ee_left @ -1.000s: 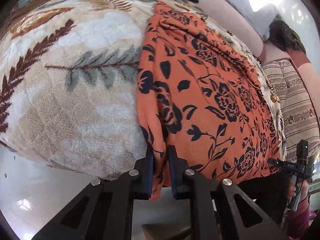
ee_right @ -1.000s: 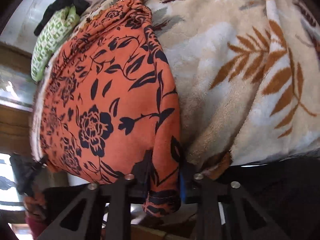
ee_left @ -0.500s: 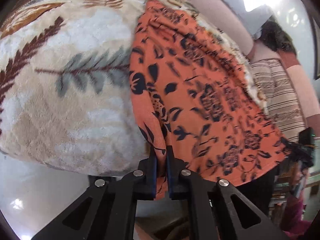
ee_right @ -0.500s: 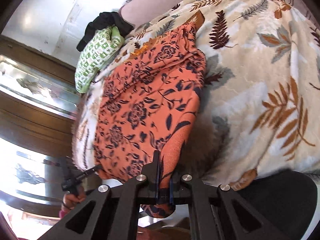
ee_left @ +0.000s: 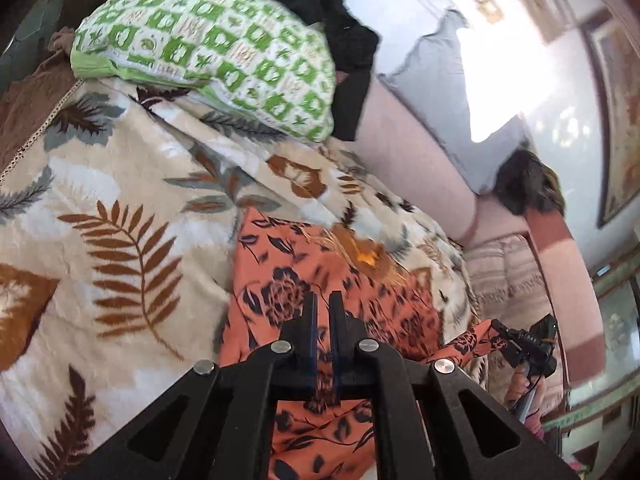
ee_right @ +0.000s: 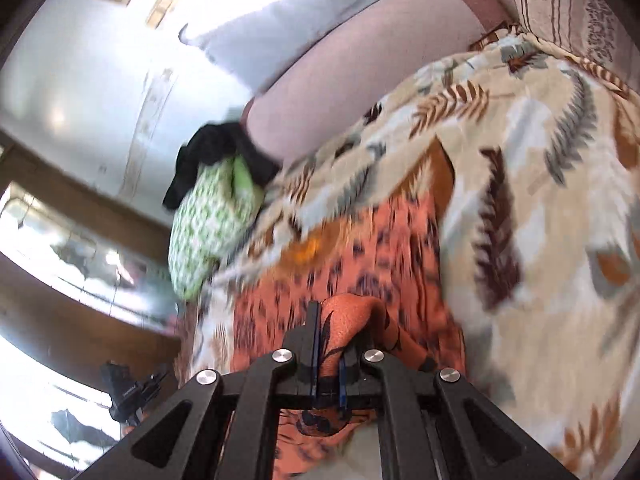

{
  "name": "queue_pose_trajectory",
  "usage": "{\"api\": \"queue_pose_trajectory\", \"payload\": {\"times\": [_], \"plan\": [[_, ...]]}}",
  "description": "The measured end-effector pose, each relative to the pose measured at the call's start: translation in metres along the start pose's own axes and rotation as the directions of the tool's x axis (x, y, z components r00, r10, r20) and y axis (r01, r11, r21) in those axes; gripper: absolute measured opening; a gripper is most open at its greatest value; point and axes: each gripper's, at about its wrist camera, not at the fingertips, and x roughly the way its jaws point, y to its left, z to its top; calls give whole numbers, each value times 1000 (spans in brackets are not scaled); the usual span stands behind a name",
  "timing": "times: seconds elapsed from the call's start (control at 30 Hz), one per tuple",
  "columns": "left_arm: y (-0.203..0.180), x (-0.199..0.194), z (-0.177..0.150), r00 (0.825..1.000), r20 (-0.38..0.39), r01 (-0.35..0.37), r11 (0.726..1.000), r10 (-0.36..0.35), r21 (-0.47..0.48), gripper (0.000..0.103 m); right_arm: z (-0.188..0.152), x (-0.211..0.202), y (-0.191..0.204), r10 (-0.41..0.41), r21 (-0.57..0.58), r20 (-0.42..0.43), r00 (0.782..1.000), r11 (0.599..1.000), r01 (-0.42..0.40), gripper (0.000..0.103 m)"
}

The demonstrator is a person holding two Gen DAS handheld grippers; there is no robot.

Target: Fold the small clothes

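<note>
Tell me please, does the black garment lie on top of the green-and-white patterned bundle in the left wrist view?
Yes, the black garment is draped over the far upper edge of the green-and-white bundle.

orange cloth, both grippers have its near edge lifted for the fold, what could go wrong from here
The left gripper and the right gripper each pinch only a thin edge of the orange cloth, so a corner may slip out mid-fold. The leaf-print blanket underneath is soft and rumpled, so the fold may land crooked or bunched.

Garment (ee_left: 304, 276) on blanket (ee_left: 120, 216), before pillow (ee_left: 208, 48)
</note>
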Motion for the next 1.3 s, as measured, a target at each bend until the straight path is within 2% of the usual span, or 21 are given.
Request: {"api": "queue_pose_trajectory", "payload": {"times": [0.07,0.17,0.2,0.27,0.3,0.33,0.43,0.5,0.57,0.63,0.67,0.7,0.73,0.77,0.8,0.83,0.93,1.03,1.17,1.23,1.3], "plan": [[-6,9,-9,1000,-27,9,999,-9,30,5,17,29,-15,-6,69,-12,1000,998,7,6],[-9,18,-59,987,-117,-95,991,106,91,8,13,48,-36,-9,92,-23,1000,996,11,6],[-8,17,-83,982,-144,-107,990,120,95,11,8,51,-45,-20,97,-27,999,995,22,6],[-4,14,-123,976,-183,-106,992,117,67,28,-3,52,-66,-21,127,-30,999,992,25,6],[-3,11,-141,975,-196,-103,994,109,41,46,-8,51,-76,-9,147,-24,1000,989,12,6],[-2,8,-159,975,-201,-99,995,100,15,60,-15,48,-83,5,167,-10,1000,986,-3,6],[-7,5,-195,976,-194,-103,995,99,-11,63,-33,42,-95,38,202,24,999,979,-42,6],[-8,9,-204,986,-144,-83,996,79,-24,70,-40,38,-90,52,196,41,998,979,-59,6],[-6,31,-208,981,-163,-115,993,109,-26,71,-47,34,-81,53,150,52,997,987,-60,6],[-4,50,-211,968,-176,-183,983,177,-21,70,-54,31,-75,39,108,61,997,993,-46,6],[-5,56,-214,971,-169,-176,984,171,-13,69,-57,31,-75,46,103,65,997,993,-52,6],[-10,58,-216,975,-147,-166,986,167,20,64,-60,31,-77,58,102,66,996,993,-65,6],[-14,60,-217,976,-142,-159,985,166,59,34,-62,32,-78,57,97,60,997,993,-63,6],[-15,66,-217,972,-176,-149,987,158,66,15,-63,34,-79,43,86,49,998,995,-47,6],[-13,71,-216,967,-212,-139,989,145,44,3,-63,34,-79,38,82,46,998,996,-42,6],[-12,72,-213,966,-225,-128,991,131,26,3,-63,34,-79,44,83,47,998,995,-48,6],[-20,59,-189,976,-213,-35,999,41,32,4,-57,29,-80,79,96,58,995,992,-85,6],[-36,34,-131,991,-131,47,997,-40,57,5,-39,26,-78,119,115,76,990,985,-127,6],[-46,31,-39,996,-54,70,996,-67,62,5,3,36,-74,132,160,110,985,976,-149,6],[-39,49,5,999,-20,36,999,-36,33,5,26,49,-69,123,168,136,983,975,-145,6],[-22,79,42,1000,-12,22,999,-23,-39,5,46,66,-69,102,199,170,980,971,-135,6]]}}
